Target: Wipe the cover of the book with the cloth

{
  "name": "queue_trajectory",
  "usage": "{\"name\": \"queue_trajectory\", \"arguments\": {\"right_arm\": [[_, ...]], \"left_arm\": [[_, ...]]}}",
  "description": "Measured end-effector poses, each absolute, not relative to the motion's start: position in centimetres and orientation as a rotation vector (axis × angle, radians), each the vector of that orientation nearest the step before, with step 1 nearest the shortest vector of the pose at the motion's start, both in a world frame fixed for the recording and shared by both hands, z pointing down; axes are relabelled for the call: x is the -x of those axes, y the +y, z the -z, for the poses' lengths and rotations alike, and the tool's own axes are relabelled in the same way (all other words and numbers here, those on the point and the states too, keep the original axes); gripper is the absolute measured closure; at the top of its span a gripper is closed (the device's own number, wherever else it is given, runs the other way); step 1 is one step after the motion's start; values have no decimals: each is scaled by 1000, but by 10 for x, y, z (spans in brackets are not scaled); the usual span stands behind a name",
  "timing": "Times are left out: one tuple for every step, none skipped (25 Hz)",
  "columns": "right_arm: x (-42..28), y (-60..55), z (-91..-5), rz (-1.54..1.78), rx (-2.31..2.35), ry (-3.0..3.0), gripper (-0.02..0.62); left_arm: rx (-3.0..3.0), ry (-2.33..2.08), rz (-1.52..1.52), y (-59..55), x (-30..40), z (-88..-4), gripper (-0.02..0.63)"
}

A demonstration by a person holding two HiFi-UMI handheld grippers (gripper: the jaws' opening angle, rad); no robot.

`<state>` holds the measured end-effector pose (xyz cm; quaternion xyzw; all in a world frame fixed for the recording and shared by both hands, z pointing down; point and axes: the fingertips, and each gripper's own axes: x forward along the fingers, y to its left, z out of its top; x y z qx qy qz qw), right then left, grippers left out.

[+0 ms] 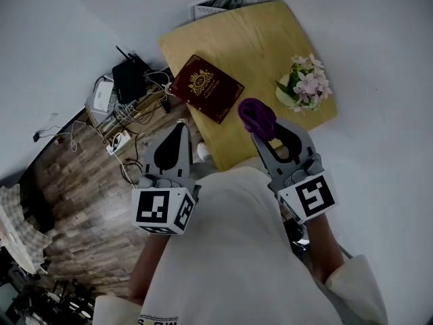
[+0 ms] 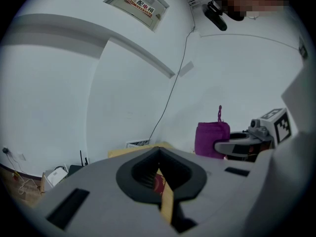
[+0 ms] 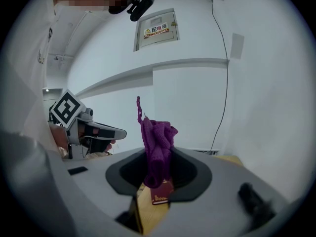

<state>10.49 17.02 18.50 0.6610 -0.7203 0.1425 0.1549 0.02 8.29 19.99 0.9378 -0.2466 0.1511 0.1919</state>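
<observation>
A dark red book (image 1: 205,88) with a gold crest lies flat on the yellow wooden table (image 1: 270,39), at its left side. My right gripper (image 1: 258,131) is shut on a bunched purple cloth (image 1: 257,116), held above the table's near edge, right of the book. In the right gripper view the cloth (image 3: 157,144) stands up between the jaws, with the book (image 3: 161,191) showing below it. My left gripper (image 1: 181,128) hangs shut and empty off the table's left near corner. The left gripper view shows the cloth (image 2: 212,138) and a sliver of the book (image 2: 159,183).
A small pot of pink flowers (image 1: 304,84) stands at the table's right edge. A black router (image 1: 128,80), cables and a power strip (image 1: 119,141) lie on the wooden floor left of the table. Papers (image 1: 218,4) sit beyond the far edge.
</observation>
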Motion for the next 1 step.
{"name": "queue_trajectory", "arguments": {"right_arm": [[-104,171,-185,-412,-1895,-2063,474]], "left_arm": [[-2632,-689,-425,84,0,-200,595]]}}
